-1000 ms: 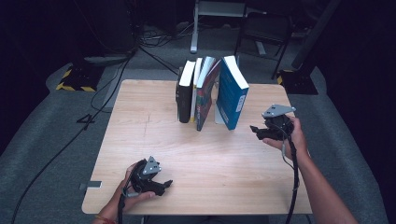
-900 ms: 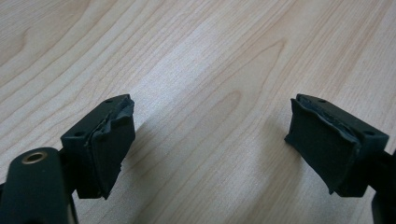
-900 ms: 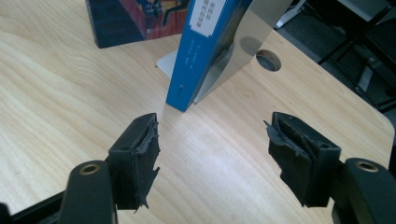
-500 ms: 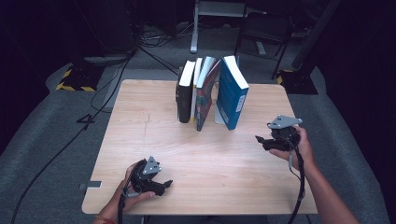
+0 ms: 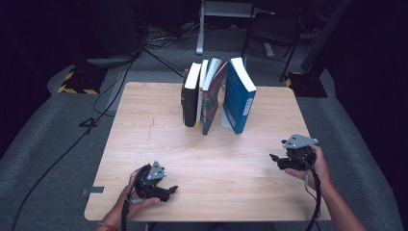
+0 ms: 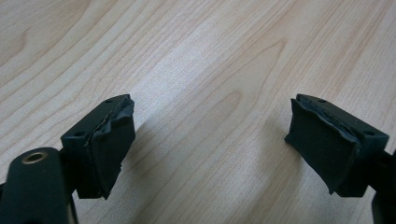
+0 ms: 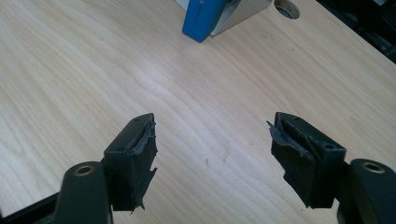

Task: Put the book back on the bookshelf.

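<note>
Drifting back and down from the blue book, the right gripper is opening wider, empty like the spread left gripper, so it should be settling gently, well clear of the standing row.

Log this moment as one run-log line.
left gripper: open, empty | right gripper: open, empty | books: upright on table, untouched
</note>
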The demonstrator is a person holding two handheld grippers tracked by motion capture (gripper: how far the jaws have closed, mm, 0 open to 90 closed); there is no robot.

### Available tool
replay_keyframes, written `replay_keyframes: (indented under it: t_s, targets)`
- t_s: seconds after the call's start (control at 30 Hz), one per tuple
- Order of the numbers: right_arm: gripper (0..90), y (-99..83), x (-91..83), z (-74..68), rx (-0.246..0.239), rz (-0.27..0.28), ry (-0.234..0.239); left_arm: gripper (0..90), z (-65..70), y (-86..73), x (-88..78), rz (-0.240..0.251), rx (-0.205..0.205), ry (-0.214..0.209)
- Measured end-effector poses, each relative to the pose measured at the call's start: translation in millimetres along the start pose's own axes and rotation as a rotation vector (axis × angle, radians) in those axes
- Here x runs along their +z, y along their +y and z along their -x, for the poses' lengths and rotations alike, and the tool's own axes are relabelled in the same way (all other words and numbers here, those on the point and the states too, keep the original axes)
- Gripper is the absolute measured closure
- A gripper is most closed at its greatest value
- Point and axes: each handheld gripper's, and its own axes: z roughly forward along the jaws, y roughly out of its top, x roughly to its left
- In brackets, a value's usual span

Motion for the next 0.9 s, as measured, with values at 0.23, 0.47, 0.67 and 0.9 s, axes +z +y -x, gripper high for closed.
replay_keyframes:
  t_s: [0.23, 0.47, 0.67, 0.9]
  targets:
    - [31.6, -23.9, -2.0, -2.7, 0.008, -0.005, 0.000, 14.8, -0.1, 0.0, 0.0, 0.000, 0.001, 0.000]
    - [30.7, -48.9, -6.0, -1.1, 0.013, -0.019, 0.000, 14.8, 0.1, 0.0, 0.0, 0.000, 0.000, 0.000]
    - [30.5, -73.6, -11.3, 3.0, 0.075, -0.013, 0.027, 14.9, 0.9, -0.3, -0.2, 0.000, -0.006, 0.003]
    - [30.4, -107.5, -15.6, 7.1, 0.137, -0.010, 0.029, 14.9, 1.0, -0.3, -0.3, 0.000, -0.009, 0.004]
